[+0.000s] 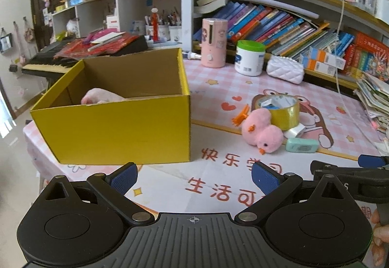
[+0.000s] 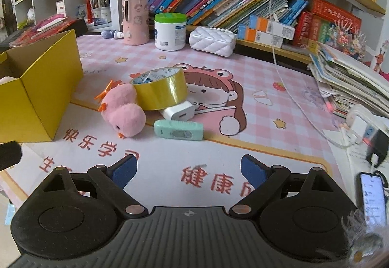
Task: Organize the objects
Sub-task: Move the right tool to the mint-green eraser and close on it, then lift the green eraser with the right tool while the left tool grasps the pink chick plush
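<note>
nearest, the left hand-held gripper (image 1: 194, 177) and the right hand-held gripper (image 2: 189, 169) both hover with jaws spread wide and nothing between them, above the printed worktop (image 2: 170, 166). beyond lie a mint green case (image 2: 178, 130), a white charger (image 2: 178, 112) and a pink plush chick (image 2: 122, 110) leaning against a roll of yellow tape (image 2: 160, 89). to the left stands an open yellow box (image 1: 116, 117) with something pink (image 1: 101, 98) inside. farther back sit a green-lidded jar (image 2: 170, 31) and a white quilted purse (image 2: 212, 40).

My jaws wear ribbed blue rubbery pads (image 2: 126, 170); the box (image 1: 116, 132) is matt cardboard, the chick (image 2: 122, 111) fuzzy plush, the tape roll (image 2: 161, 94) glossy.
</note>
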The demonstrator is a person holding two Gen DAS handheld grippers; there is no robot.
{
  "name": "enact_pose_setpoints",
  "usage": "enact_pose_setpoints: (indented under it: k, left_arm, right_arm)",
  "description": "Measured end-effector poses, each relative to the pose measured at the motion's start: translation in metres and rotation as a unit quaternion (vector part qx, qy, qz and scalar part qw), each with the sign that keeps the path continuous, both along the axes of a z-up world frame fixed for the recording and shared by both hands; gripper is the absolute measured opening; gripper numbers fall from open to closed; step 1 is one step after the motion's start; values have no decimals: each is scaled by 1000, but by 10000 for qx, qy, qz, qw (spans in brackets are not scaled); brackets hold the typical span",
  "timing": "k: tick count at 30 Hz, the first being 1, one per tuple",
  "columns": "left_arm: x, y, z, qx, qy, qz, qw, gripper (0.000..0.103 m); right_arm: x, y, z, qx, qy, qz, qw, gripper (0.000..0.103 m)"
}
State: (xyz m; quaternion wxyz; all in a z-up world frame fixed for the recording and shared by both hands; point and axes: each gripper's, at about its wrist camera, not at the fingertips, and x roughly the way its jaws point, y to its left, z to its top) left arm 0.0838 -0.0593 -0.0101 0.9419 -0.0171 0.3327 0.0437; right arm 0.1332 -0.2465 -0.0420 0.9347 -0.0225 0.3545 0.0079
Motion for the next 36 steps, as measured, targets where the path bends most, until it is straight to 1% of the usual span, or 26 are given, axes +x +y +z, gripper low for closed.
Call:
enact_pose_setpoints:
  k: [5,8,10,13,17,19,23,24,27,30,36]
  left_arm:
    - [2,4,0,92,41,208,9997,101]
    - [2,6,1,156,48,293,9994,101]
    - [3,7,2,200,47,328,9993,101]
    - [4,8,2,274,65,382,9989,101]
    - [4,8,2,351,100,423,9984,101]
    - [5,7,2,376,116,408,9984,101]
    - [7,2,3,403,95,274,9988,101]
    - [8,0,3,407,96,227,9989,101]
    - [13,-6,2,396,102,76,9991,101]
    - [19,-14,1,342,94,-63,9994,101]
    - [35,-36,-3,189,50,-468,9987,101]
  right_arm:
    - [19,4,-7,20,-55,87,9999,92]
    - [35,4,-9,3,-159,31,9999,92]
    - [48,3,-12,33,-147,-3,9999,91]
    - [67,1,-19,59,-43,-90,9999,90]
    - [85,-1,-34,119,216,-120,9996,89]
    - [90,0,-40,140,311,-91,9994,86]
    - [97,1,-48,238,439,48,9987,71]
    - [97,0,-48,275,396,70,9988,67]
    - [96,-3,-47,308,390,186,9986,67]
    - [89,-9,-37,362,236,218,9988,67]
    - [70,-36,-12,396,-45,-19,9992,67]
